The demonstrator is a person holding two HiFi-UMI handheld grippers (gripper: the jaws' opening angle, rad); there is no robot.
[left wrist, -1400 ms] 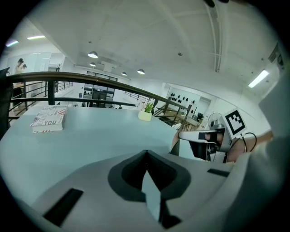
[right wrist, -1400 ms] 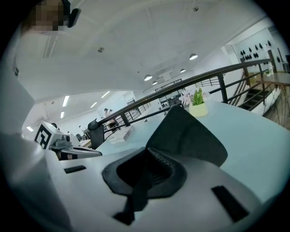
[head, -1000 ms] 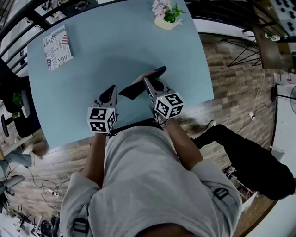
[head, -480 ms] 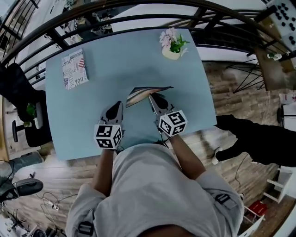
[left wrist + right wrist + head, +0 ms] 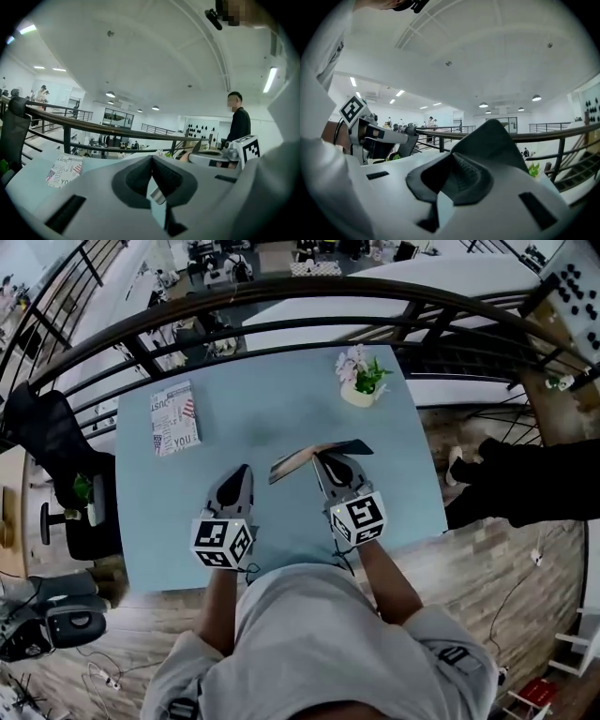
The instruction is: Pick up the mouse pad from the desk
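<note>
Here, the pick-up appears essentially complete. The mouse pad (image 5: 300, 459) sits raised above the table (image 5: 272, 399), apparently with no part resting on the light blue surface. The right tool (image 5: 328, 463) has its jaws clenched on one end of the pad. The free end sags leftward, showing a pale striped face beside its dark one. In the right gripper view the right tool (image 5: 452, 158) is pressed shut on the pad's edge, and the mouse pad (image 5: 494, 140) rises past the jaws as a dark flap against the ceiling and railing. The left tool (image 5: 241, 472) hovers just beside the pad's drooping end without gripping it. In the left gripper view the left tool (image 5: 152, 161) shows its jaws closed together with nothing between them. A printed booklet (image 5: 175, 418) and a potted plant (image 5: 359, 381) stand well apart near the table's far edge, untouched. Since the task names no destination, little seems left beyond keeping the grasp secure.
</note>
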